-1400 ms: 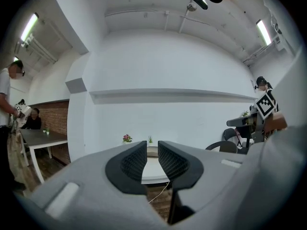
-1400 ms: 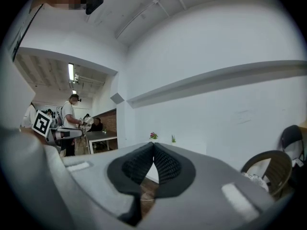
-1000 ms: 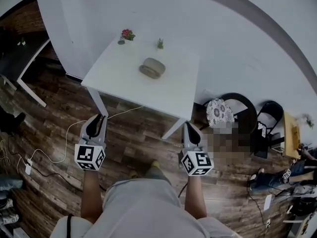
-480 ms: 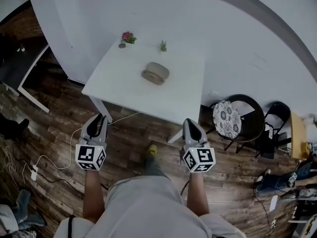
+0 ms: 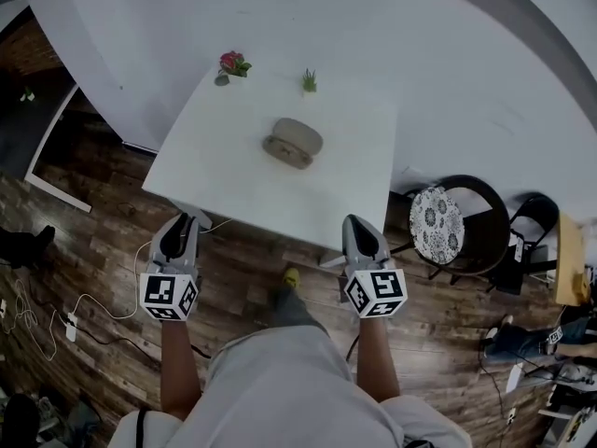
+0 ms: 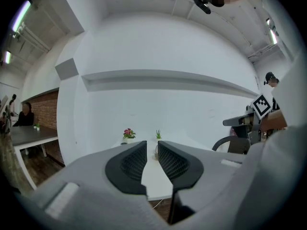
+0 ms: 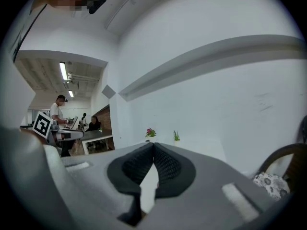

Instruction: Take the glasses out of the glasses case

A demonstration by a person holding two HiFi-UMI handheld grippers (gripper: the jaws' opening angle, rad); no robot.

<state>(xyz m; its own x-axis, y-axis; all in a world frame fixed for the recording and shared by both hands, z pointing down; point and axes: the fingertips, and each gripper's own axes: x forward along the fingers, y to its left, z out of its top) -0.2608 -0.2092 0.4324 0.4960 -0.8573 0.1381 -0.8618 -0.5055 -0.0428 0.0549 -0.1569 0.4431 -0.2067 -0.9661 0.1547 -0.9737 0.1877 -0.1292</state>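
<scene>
Table (image 5: 233, 180) now nearer than a second ago, closed glasses case (image 5: 294, 142) at its centre, upper middle of frame; left gripper (image 5: 184, 224) slightly parted, right gripper (image 5: 355, 224) pressed together, both empty, so approach only.

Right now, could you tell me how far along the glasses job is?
Nothing done: the glasses case lies on the table, no glasses outside it. In hand: nothing; left gripper and right gripper hang short of the table, both empty. Remaining: reaching the case and taking the glasses out.
</scene>
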